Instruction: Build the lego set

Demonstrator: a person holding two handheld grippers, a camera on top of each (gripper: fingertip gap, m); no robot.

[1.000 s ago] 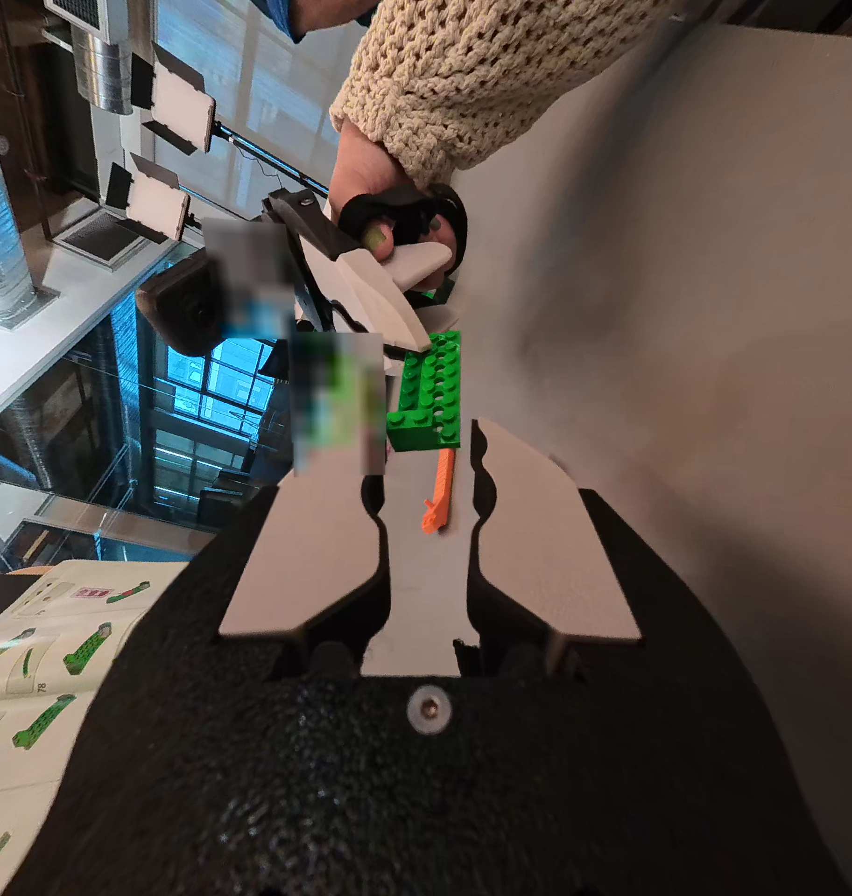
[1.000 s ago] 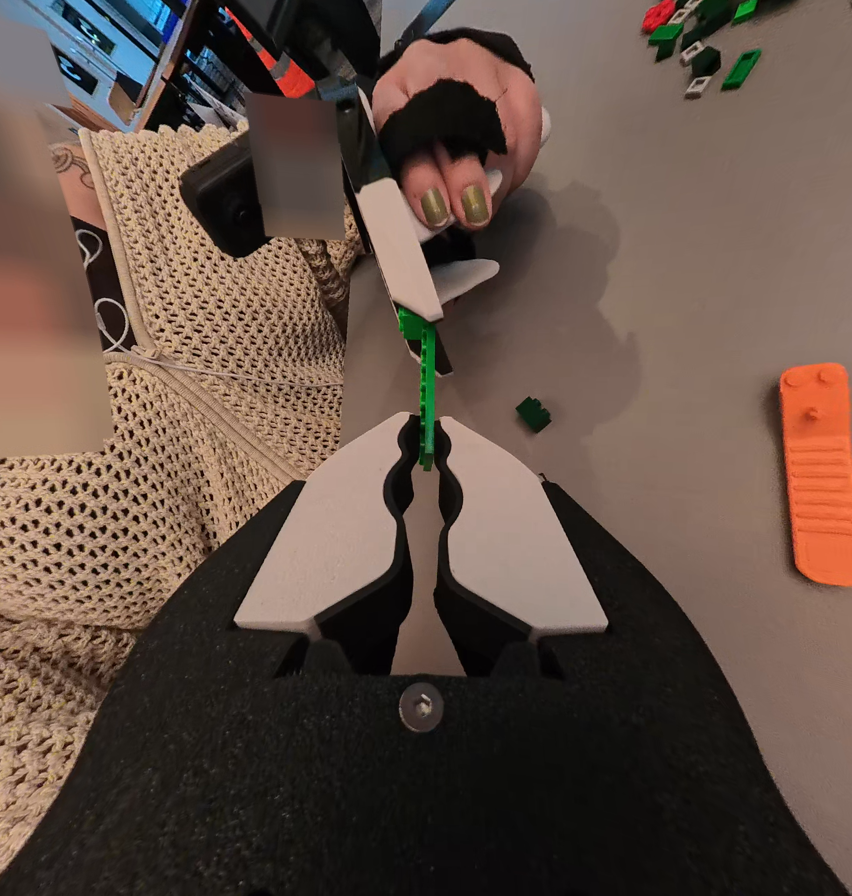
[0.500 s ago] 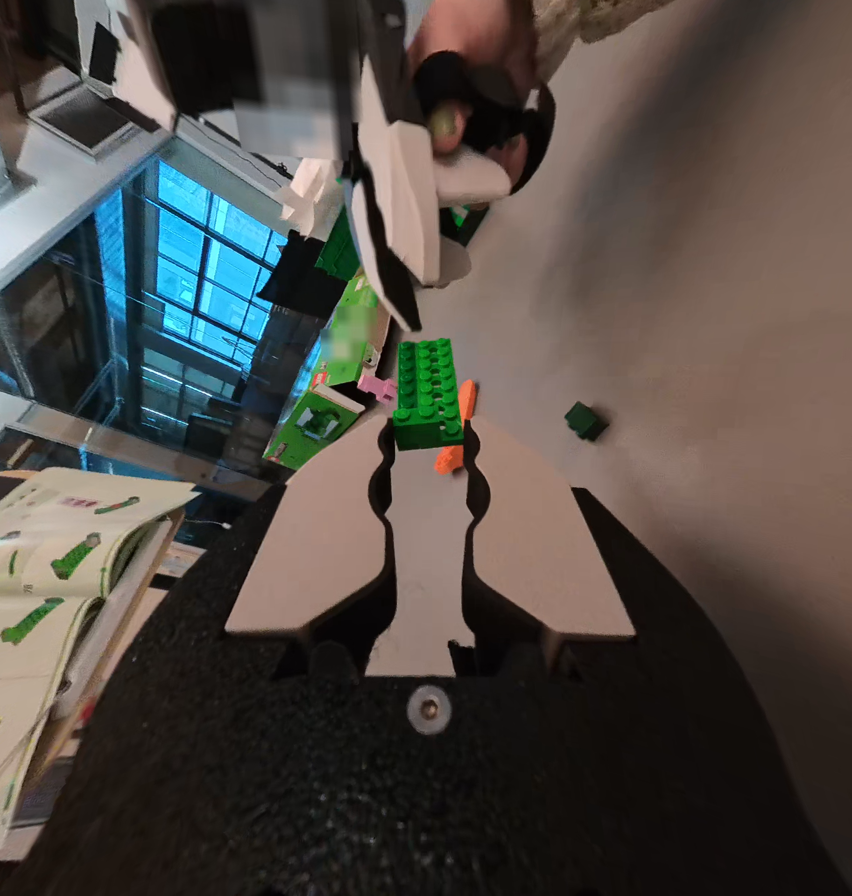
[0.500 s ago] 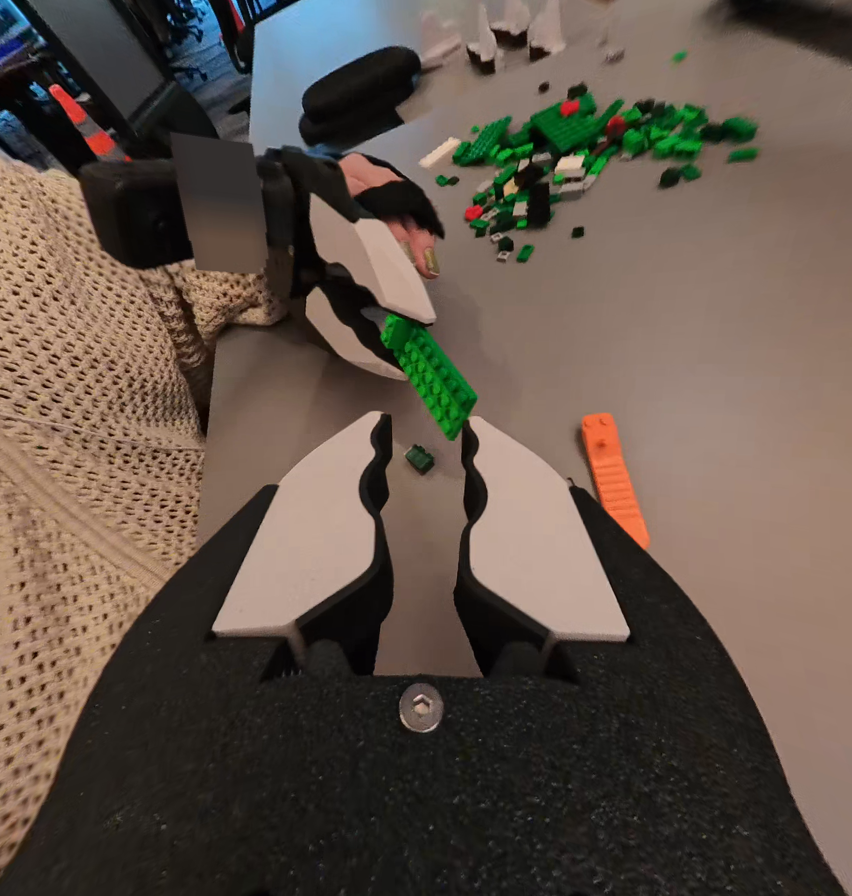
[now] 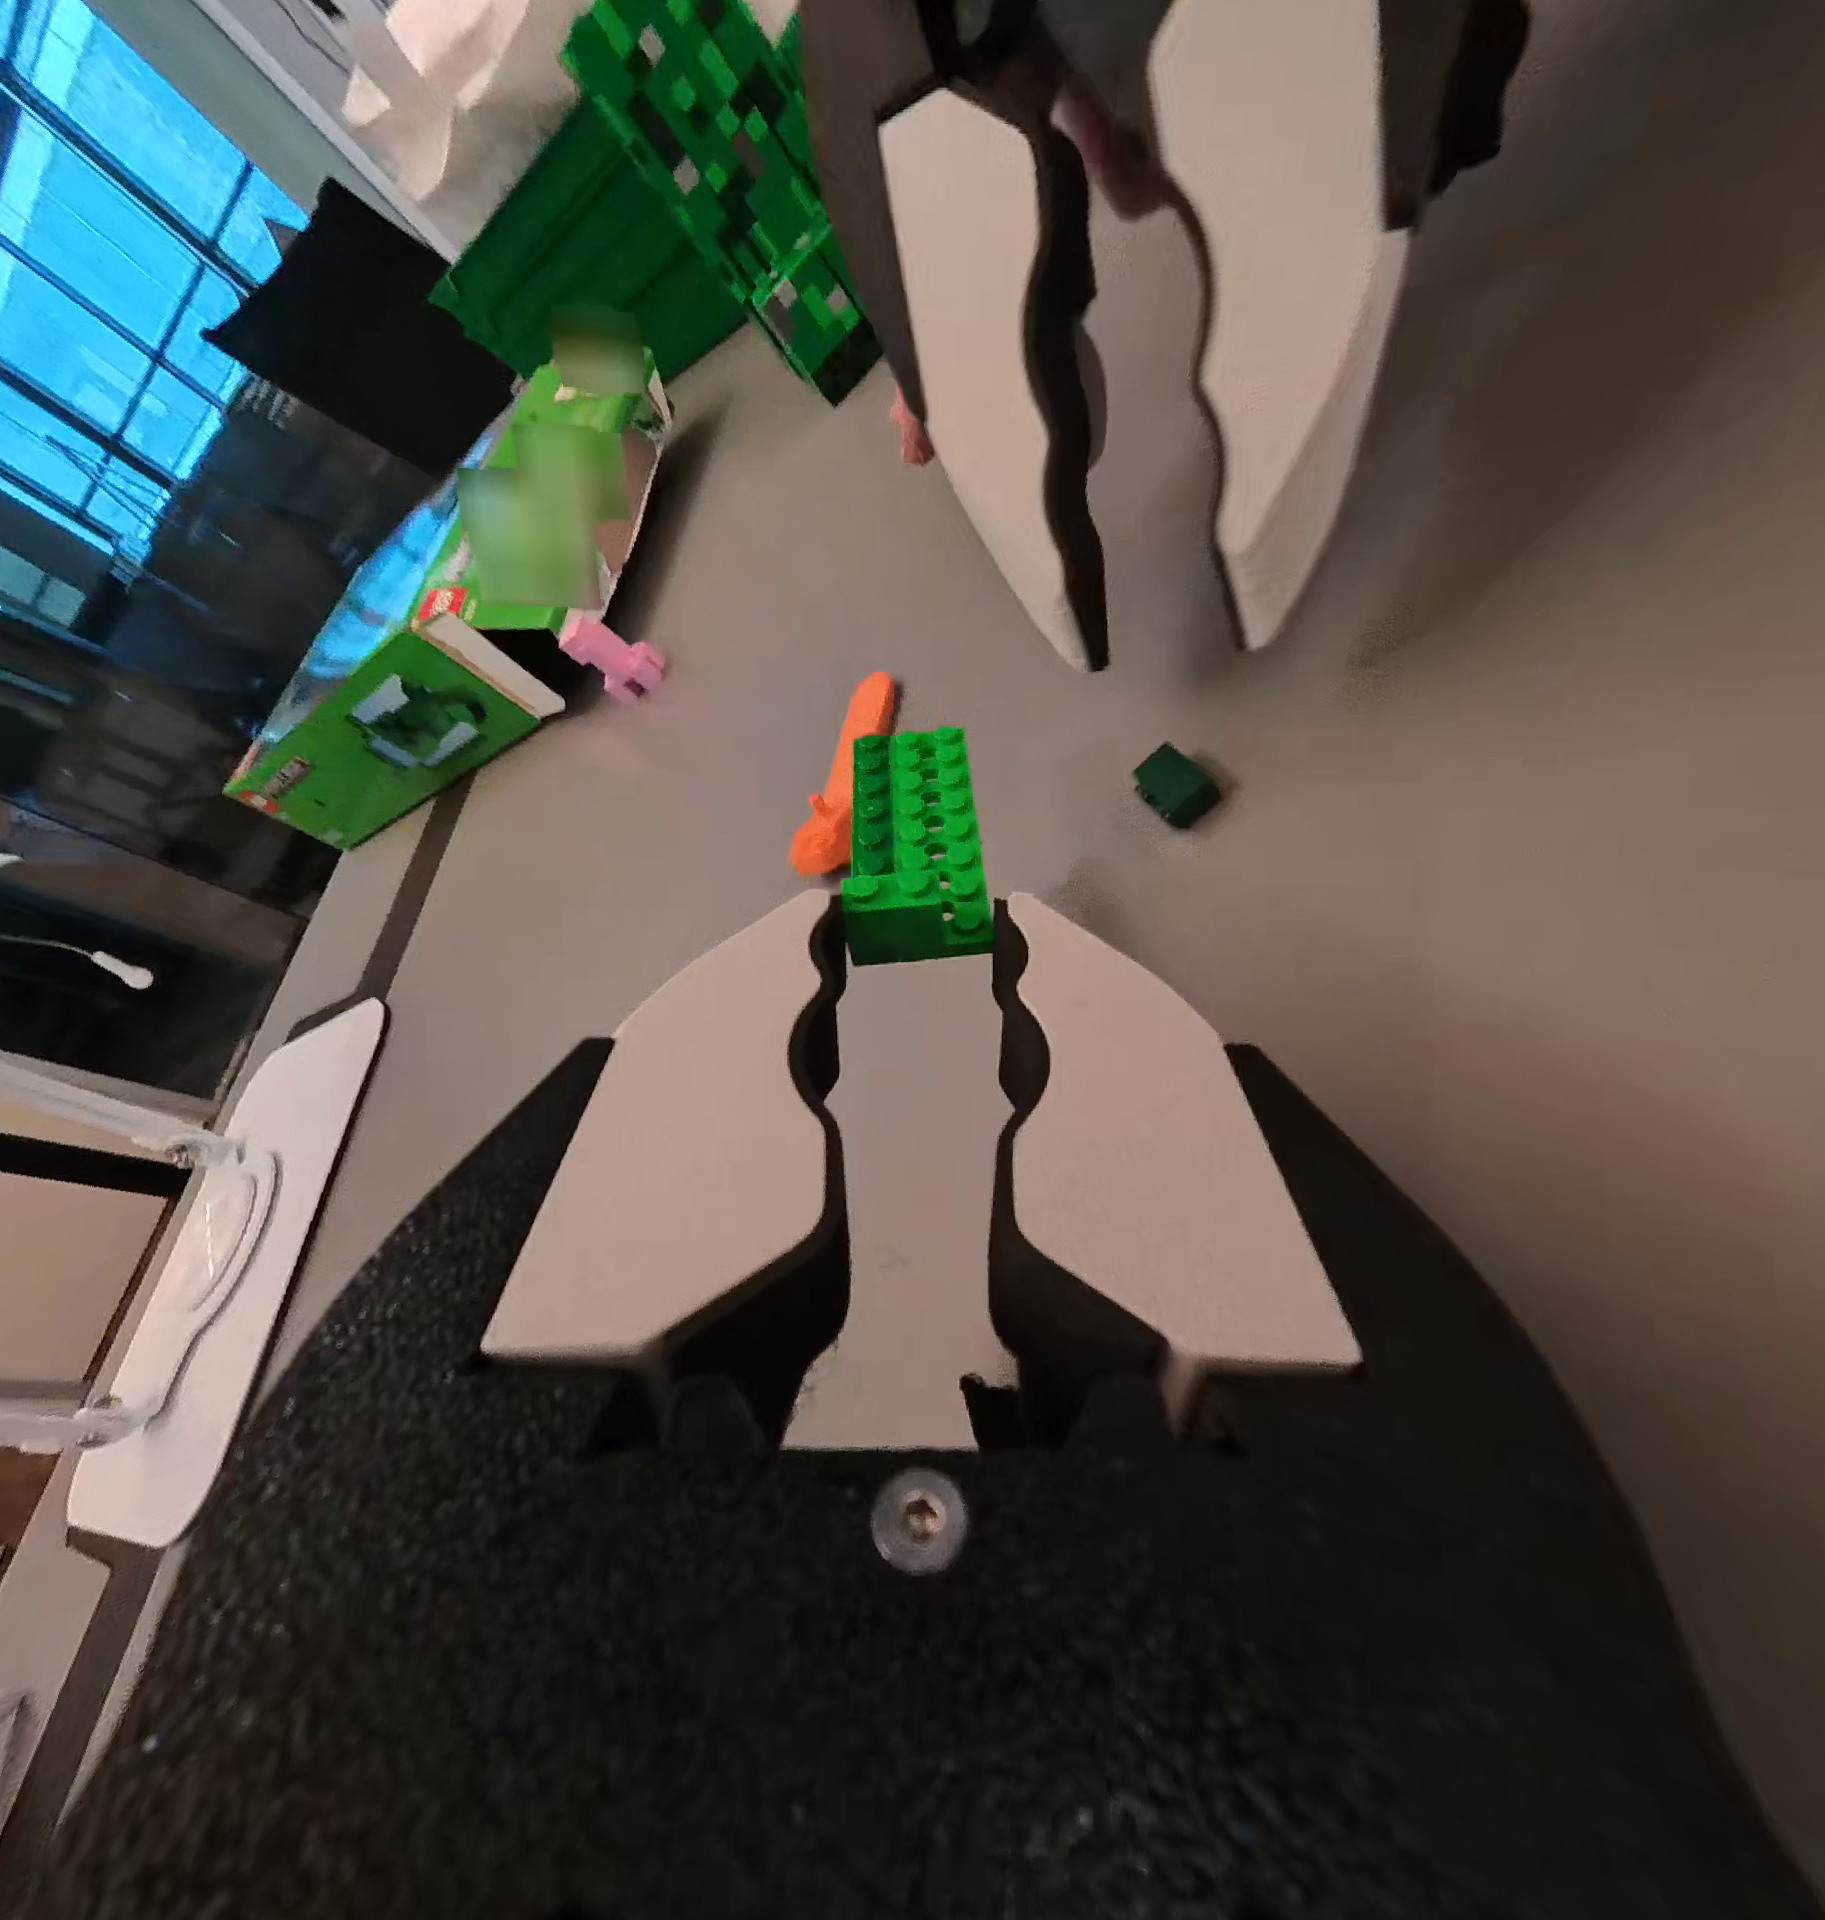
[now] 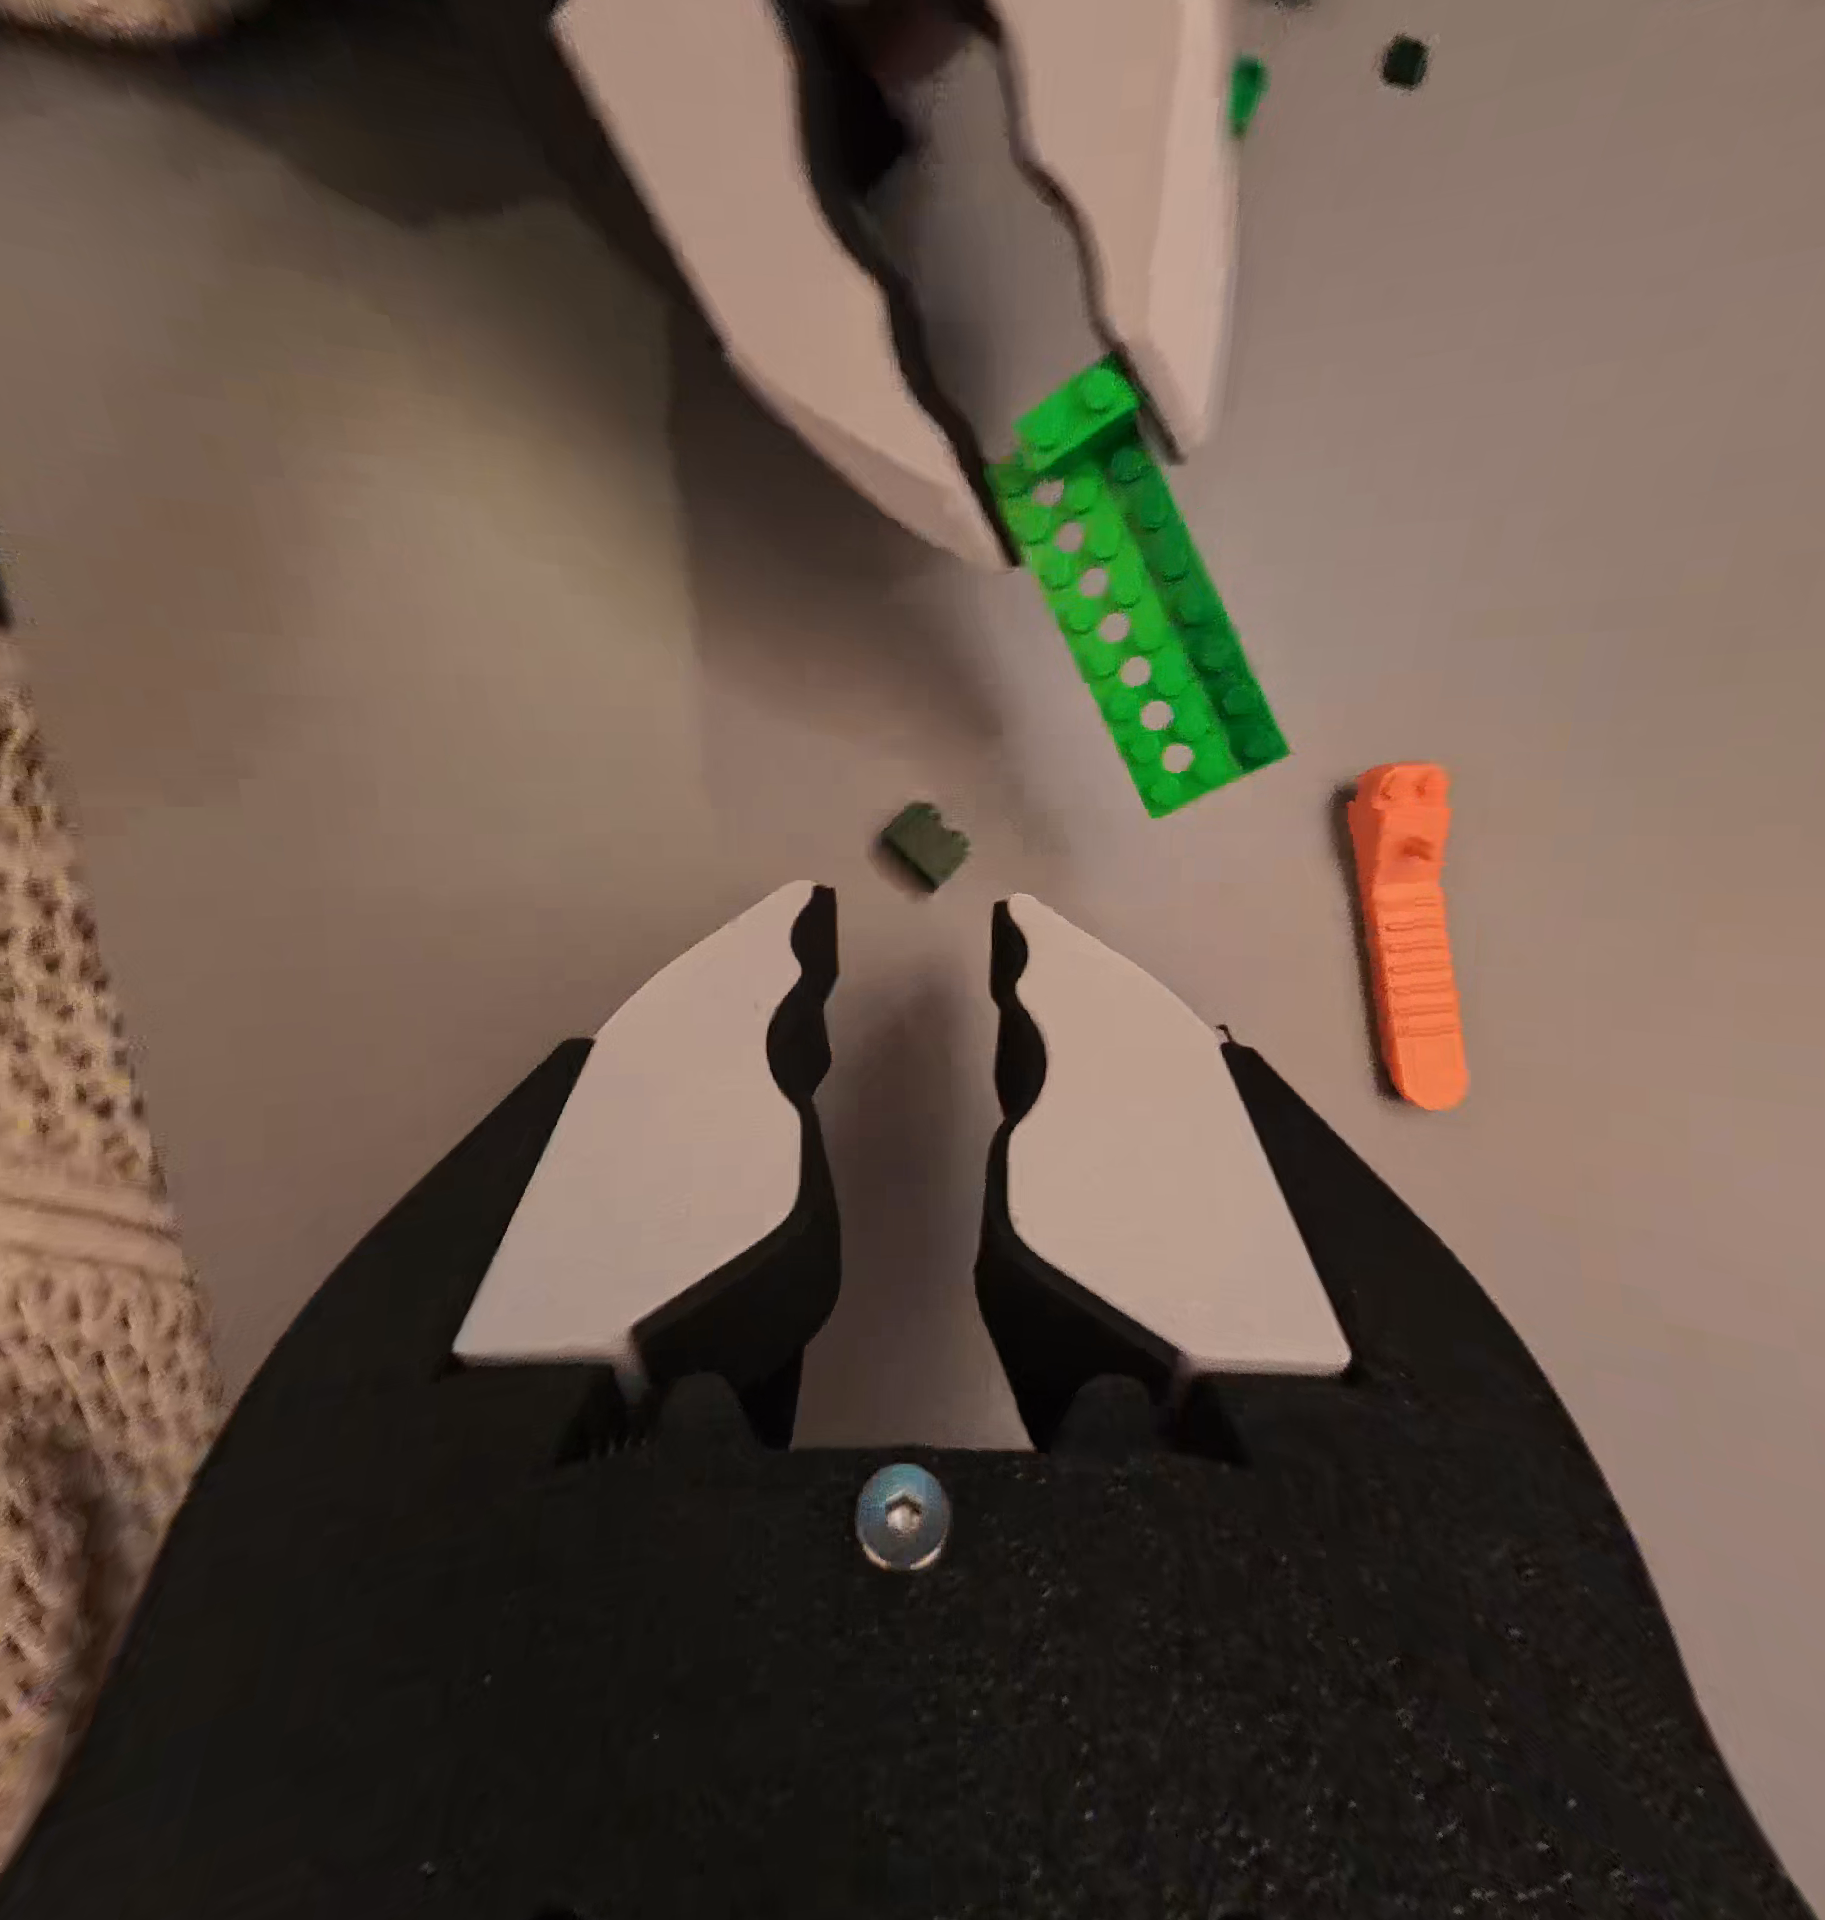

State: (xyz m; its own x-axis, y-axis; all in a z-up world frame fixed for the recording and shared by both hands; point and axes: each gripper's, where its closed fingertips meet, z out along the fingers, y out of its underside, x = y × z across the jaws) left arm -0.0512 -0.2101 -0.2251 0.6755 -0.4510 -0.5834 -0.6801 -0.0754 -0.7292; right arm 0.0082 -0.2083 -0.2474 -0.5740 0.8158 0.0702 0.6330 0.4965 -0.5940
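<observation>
Left tool (image 5: 918,914) pinches one end of green plate (image 5: 918,831), rest of plate sticking out over grey tabletop (image 5: 1510,1039). Right tool (image 6: 913,909) part open, holds nothing, hangs just above small dark green brick (image 6: 926,847) lying on tabletop. Orange stick (image 6: 1407,935) lies near plate's free end. Green box (image 5: 399,727) sits well apart by tabletop edge.

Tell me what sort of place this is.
Probably an office or studio workspace: a grey table strewn with lego, a green lego box at its edge, and large glass windows behind.
</observation>
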